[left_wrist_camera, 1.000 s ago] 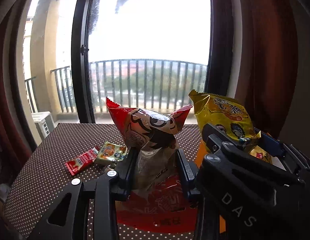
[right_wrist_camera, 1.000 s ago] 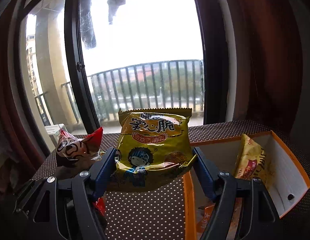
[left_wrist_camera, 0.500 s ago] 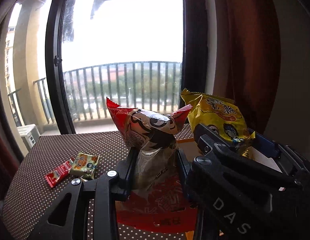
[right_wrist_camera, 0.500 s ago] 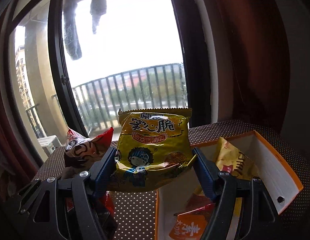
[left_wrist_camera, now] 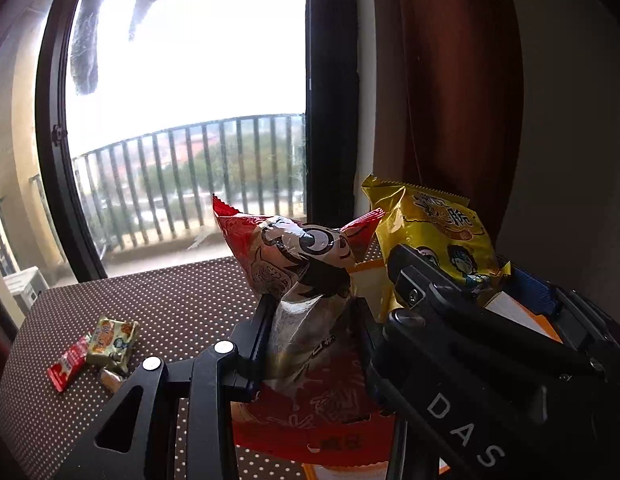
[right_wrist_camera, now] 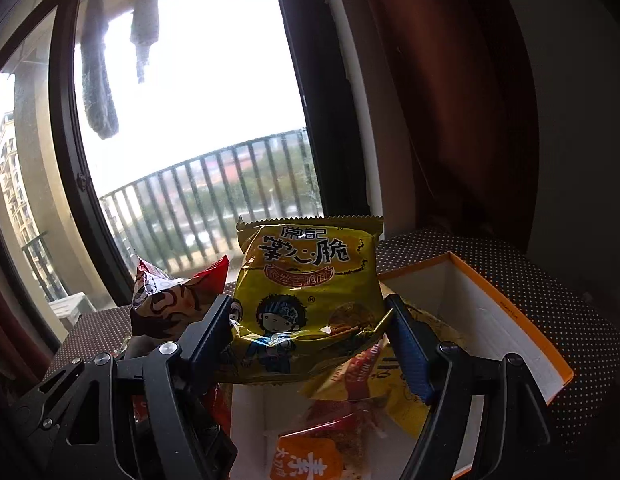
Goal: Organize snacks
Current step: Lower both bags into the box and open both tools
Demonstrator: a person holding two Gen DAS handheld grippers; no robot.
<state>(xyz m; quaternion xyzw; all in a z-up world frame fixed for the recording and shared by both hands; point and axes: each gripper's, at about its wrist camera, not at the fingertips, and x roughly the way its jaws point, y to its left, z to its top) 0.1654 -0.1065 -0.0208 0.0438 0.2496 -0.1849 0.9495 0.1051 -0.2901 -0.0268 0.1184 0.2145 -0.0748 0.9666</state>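
Observation:
My left gripper [left_wrist_camera: 310, 320] is shut on a red and brown cartoon snack bag [left_wrist_camera: 301, 264], squeezed at its waist and held above the table. To its right my right gripper [right_wrist_camera: 310, 320] is shut on a yellow snack bag [right_wrist_camera: 305, 300], which also shows in the left wrist view as the yellow snack bag [left_wrist_camera: 434, 236]. The yellow bag hangs over an orange-edged white box [right_wrist_camera: 506, 320] that holds several packets, among them a yellow packet [right_wrist_camera: 394, 392] and an orange packet [right_wrist_camera: 310, 460]. The red bag [right_wrist_camera: 169, 300] sits left of the box.
A brown dotted tablecloth [left_wrist_camera: 169, 300] covers the table. Small wrapped snacks [left_wrist_camera: 109, 340] and a red stick packet [left_wrist_camera: 67, 364] lie at its left. Behind stand a large window with a balcony railing [left_wrist_camera: 189, 176] and a dark red curtain [left_wrist_camera: 450, 100].
Both grippers have swung rightwards together with their bags. The box has slid from the right edge to under the yellow bag, and the small snacks have drifted left.

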